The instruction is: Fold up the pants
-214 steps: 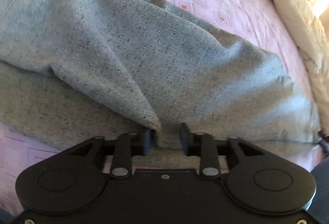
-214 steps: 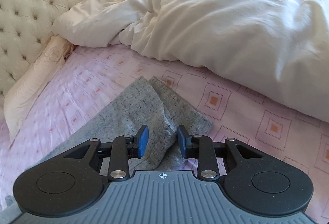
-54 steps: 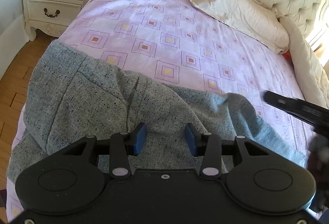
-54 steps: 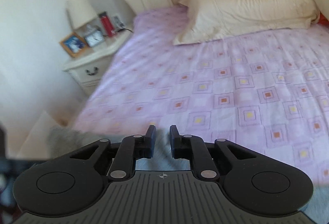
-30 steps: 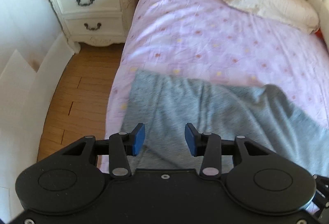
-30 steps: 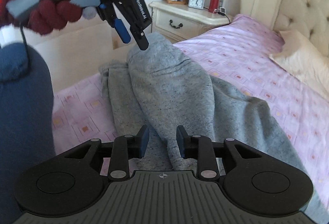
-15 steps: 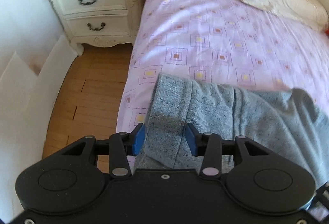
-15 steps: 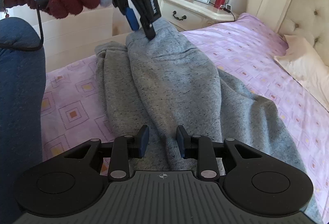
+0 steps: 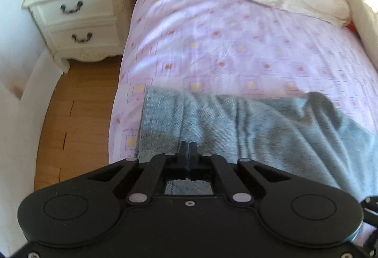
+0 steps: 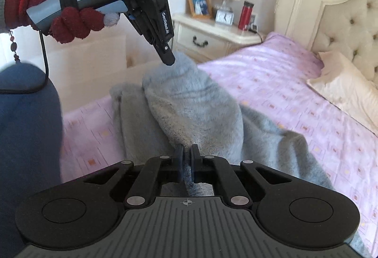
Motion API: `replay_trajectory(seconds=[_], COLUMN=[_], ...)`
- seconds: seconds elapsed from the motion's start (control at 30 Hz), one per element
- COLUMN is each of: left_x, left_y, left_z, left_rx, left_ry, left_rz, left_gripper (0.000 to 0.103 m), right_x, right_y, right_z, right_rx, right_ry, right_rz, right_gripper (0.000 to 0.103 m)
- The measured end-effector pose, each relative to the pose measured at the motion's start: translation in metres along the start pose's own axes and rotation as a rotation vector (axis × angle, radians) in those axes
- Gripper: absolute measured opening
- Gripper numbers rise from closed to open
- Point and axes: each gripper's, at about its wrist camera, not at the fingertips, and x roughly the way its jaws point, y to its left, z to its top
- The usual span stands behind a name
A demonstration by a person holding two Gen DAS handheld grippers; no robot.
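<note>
Pants [image 9: 248,125]: grey knit, being held on the pink patterned bed [image 9: 236,33] near its edge beside the white nightstand [image 9: 78,19].

Left tool [image 9: 188,151]: half a second ago its jaws were being held apart over the cloth; now they are being pressed together on a fold near the cloth's left end. In the right wrist view the left tool [image 10: 169,60] is being seen raising a peak of fabric.

Right tool [image 10: 186,156]: likewise being closed on a gathered ridge of the pants [image 10: 200,111], where a gap was showing before. Both grips are being judged as taken, so a lift or fold-over is probably being started.

Hidden or unclear: the far right of the garment is being cut off; waistband and legs cannot be told apart (motion blur).
</note>
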Motion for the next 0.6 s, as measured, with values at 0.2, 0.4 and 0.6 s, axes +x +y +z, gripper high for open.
replay_trajectory(seconds=[0.2, 0.4, 0.6], left_x=[-0.048, -0.034, -0.007], left_y=[-0.005, 0.007, 0.025], left_z=[-0.001, -0.008, -0.004], left_rx=[0.111, 0.117, 0.019], left_ry=[-0.017, -0.016, -0.055], left_rz=[-0.012, 0.023, 0.034], left_gripper=[0.000, 0.019, 0.055], right_x=[-0.001, 0.007, 0.010], right_y=[0.003, 0.002, -0.002], right_z=[-0.002, -0.009, -0.010], right_rx=[0.054, 0.066, 0.097], right_ry=[0.027, 0.068, 0.077], right_rz=[0.081, 0.094, 0.088], right_gripper=[0.005, 0.005, 0.005])
